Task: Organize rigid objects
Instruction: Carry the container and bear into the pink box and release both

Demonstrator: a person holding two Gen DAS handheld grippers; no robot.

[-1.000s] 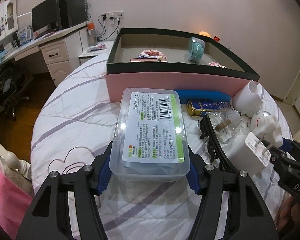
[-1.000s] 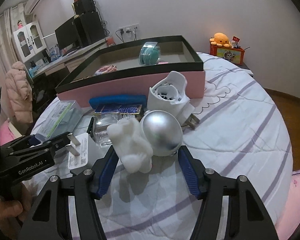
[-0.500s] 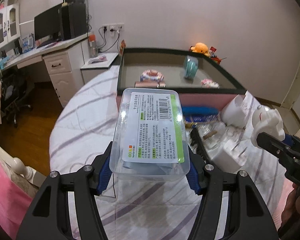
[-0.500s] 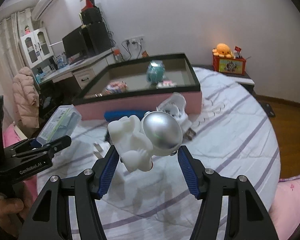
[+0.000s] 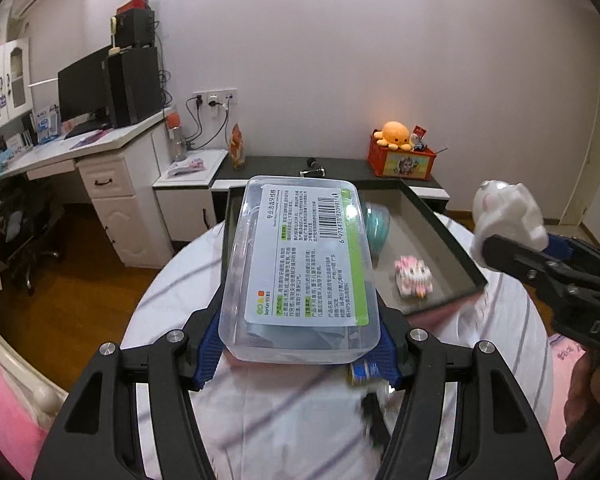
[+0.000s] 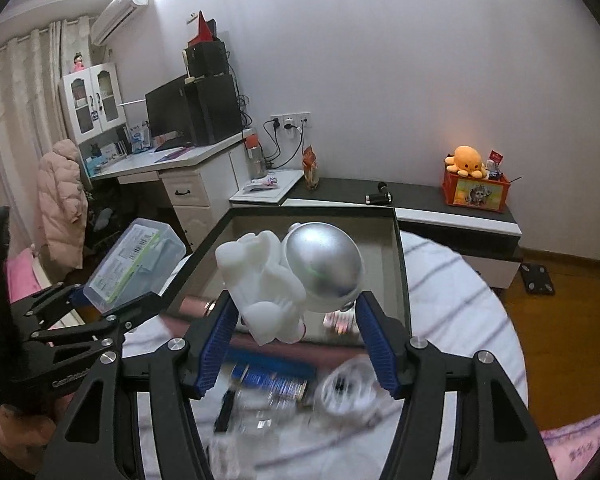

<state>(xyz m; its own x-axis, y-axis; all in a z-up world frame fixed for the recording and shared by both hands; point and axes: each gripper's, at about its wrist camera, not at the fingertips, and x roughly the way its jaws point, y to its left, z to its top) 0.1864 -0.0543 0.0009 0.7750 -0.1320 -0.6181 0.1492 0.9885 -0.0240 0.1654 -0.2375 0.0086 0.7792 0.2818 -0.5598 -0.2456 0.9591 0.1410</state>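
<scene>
Left wrist view: clear plastic box (image 5: 300,268) is clamped at its near end between the blue pads of the left gripper (image 5: 298,354), raised above the bed's near edge.
Right wrist view: astronaut figure (image 6: 292,280) is pinched by the right gripper (image 6: 298,344), the pads pressing its white body and its silver helmet.
Destination: black-rimmed tray (image 6: 398,248) lies toward the bed's far edge; a teal roll (image 5: 378,226) and a small pink toy (image 5: 414,278) already lie inside.
Leftovers: blurred items on the bed (image 6: 460,280) below, near its front edge.
Risk, box: held only at one end, so it could pivot and slip.
Risk, figure: rounded helmet gives poor purchase; it may twist out.
Risk, grippers: close side by side, so they could collide over the tray.
</scene>
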